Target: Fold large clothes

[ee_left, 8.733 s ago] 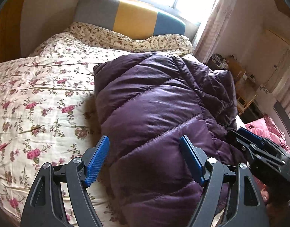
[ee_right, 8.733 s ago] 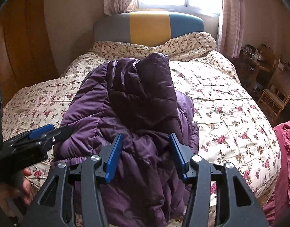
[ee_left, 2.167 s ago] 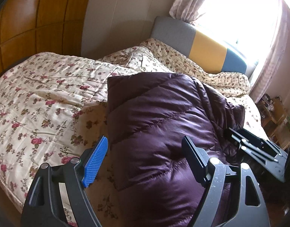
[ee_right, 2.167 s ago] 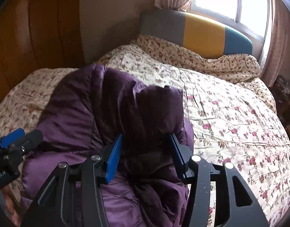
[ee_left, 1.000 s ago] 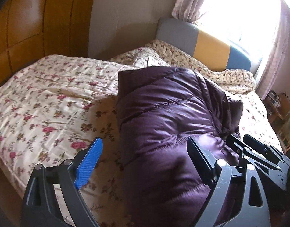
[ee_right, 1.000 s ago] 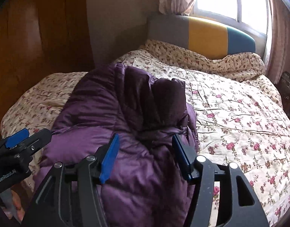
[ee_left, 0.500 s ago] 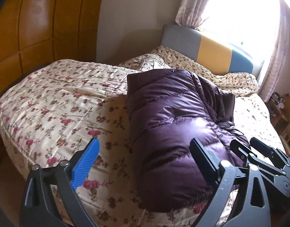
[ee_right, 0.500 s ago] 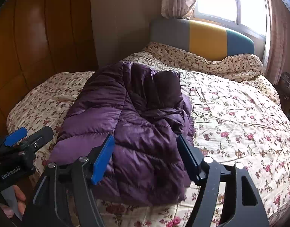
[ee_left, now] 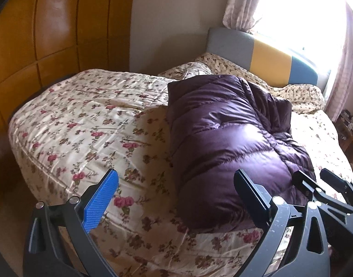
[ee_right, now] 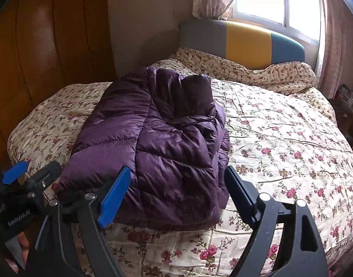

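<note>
A purple quilted down jacket (ee_left: 224, 143) lies folded into a thick bundle on the floral bed; it also shows in the right wrist view (ee_right: 158, 143). My left gripper (ee_left: 174, 191) is open and empty, held back above the bed's near edge, just short of the jacket's near end. My right gripper (ee_right: 176, 184) is open and empty, also drawn back from the jacket's near end. The right gripper shows at the right edge of the left wrist view (ee_left: 324, 189). The left gripper shows at the lower left of the right wrist view (ee_right: 31, 175).
The bed (ee_left: 79, 124) has a floral quilt and a grey, yellow and blue headboard (ee_right: 243, 41) under a bright window. Wooden wardrobe panels (ee_left: 49, 30) stand to the left. Small furniture (ee_right: 349, 106) stands to the right of the bed.
Both grippers have pulled back and up from the jacket, so the whole folded bundle and the bed's near edge are now in sight. The jacket lies still.
</note>
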A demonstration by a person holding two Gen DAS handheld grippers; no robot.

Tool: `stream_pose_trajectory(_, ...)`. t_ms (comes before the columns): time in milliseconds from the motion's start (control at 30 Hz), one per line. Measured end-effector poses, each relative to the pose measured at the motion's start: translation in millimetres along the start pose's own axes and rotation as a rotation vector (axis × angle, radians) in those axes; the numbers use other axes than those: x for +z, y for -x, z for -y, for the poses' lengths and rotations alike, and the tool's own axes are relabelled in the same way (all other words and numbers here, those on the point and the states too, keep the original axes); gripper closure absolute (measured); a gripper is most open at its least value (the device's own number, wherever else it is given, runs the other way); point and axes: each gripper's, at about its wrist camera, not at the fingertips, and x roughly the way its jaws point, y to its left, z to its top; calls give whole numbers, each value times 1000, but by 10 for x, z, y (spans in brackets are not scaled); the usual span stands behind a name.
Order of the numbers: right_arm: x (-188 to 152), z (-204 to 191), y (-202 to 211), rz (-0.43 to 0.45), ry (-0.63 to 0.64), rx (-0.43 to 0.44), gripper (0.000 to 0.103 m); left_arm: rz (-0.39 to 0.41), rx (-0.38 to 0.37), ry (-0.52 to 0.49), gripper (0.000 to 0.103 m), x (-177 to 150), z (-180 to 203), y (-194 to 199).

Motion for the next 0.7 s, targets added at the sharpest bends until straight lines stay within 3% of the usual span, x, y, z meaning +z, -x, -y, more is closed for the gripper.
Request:
stream_pose_trajectory(433,-66,-24,112,14,-2,0,10,3,64,21,3,-151,-71,123)
stream_pose_trajectory(700,-84,-78,142,21,24,-9,5,13,50,46,3,-160,-77,163)
